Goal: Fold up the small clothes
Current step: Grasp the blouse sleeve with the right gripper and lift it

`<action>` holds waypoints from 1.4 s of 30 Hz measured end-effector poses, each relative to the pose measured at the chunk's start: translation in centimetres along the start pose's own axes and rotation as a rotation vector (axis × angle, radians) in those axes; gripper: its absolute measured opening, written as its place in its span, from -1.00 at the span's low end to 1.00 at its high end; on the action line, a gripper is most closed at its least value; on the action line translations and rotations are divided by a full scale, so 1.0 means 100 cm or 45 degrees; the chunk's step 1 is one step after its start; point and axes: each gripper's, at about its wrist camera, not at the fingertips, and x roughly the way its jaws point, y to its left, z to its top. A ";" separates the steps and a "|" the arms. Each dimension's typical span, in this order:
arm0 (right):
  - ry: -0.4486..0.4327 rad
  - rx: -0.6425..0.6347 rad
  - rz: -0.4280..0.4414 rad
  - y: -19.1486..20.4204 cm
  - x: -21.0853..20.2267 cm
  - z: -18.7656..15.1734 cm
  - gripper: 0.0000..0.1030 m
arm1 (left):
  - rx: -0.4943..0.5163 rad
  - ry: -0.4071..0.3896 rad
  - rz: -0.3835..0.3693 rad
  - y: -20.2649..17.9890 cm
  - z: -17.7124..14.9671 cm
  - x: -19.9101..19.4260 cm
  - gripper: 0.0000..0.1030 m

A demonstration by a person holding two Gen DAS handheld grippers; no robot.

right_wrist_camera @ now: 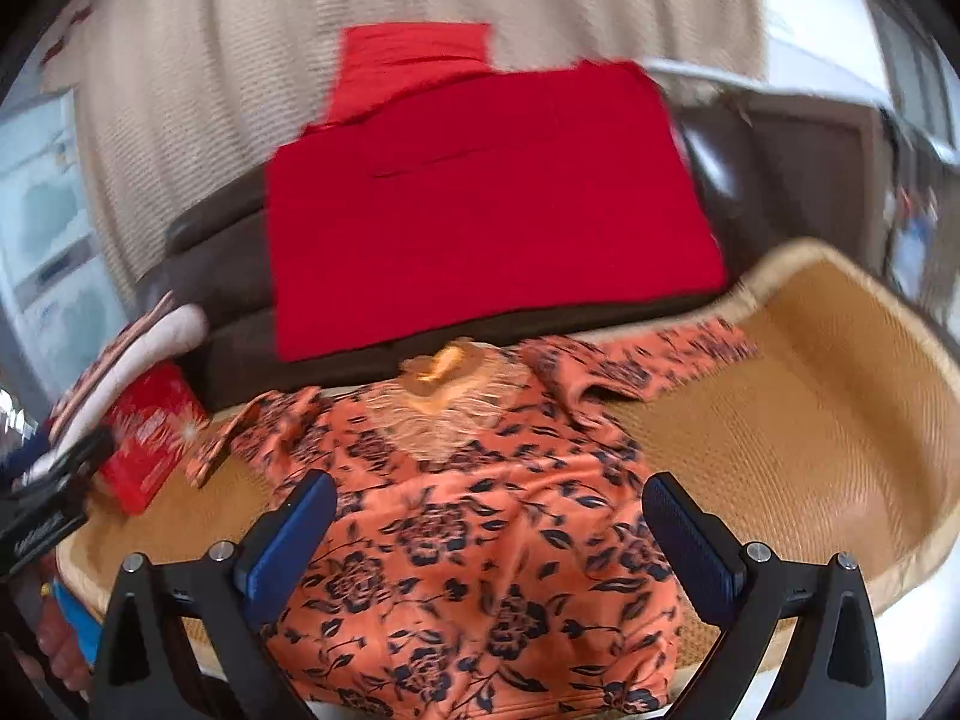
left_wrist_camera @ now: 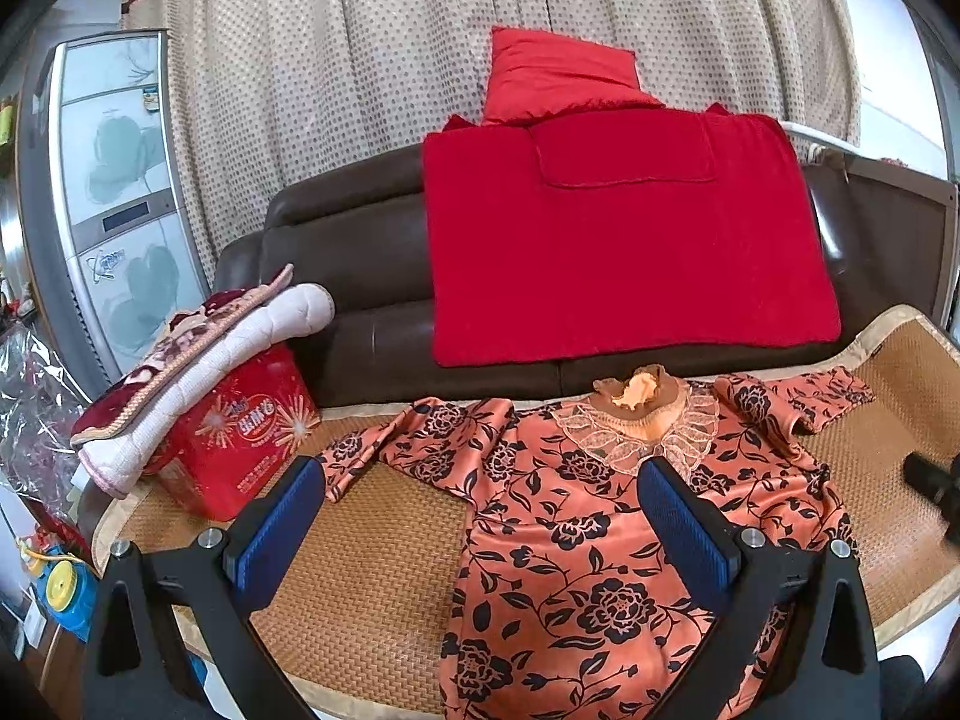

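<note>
An orange top with black flowers (left_wrist_camera: pixel 576 540) and a lace collar (left_wrist_camera: pixel 642 426) lies spread flat on a woven mat (left_wrist_camera: pixel 372 588), sleeves out to both sides. It also shows in the right wrist view (right_wrist_camera: pixel 474 546), which is blurred. My left gripper (left_wrist_camera: pixel 480 516) is open and empty, held above the top's left side. My right gripper (right_wrist_camera: pixel 489 525) is open and empty above the top's body. The right gripper's black tip (left_wrist_camera: pixel 936 480) shows at the right edge of the left wrist view, and the left gripper (right_wrist_camera: pixel 48 498) at the left edge of the right wrist view.
A brown leather sofa back (left_wrist_camera: pixel 360 300) with a red blanket (left_wrist_camera: pixel 624 240) and a red cushion (left_wrist_camera: pixel 552 72) stands behind the mat. A red box (left_wrist_camera: pixel 240 450) with folded quilted cloth (left_wrist_camera: pixel 198 360) on top sits at the mat's left. A fridge (left_wrist_camera: pixel 108 180) stands far left.
</note>
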 end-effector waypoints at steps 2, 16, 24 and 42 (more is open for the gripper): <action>0.031 0.092 -0.017 -0.024 0.007 0.004 1.00 | 0.006 0.017 -0.010 -0.005 0.000 0.009 1.00; 0.017 0.589 0.029 -0.181 0.083 0.040 0.91 | 0.035 0.077 -0.092 -0.058 0.012 0.092 1.00; 0.088 0.519 -0.153 -0.252 0.200 0.091 0.51 | -0.043 0.201 -0.072 -0.084 0.011 0.198 1.00; 0.412 0.265 -0.593 -0.289 0.384 0.118 0.22 | 0.044 0.170 0.089 -0.088 -0.006 0.257 1.00</action>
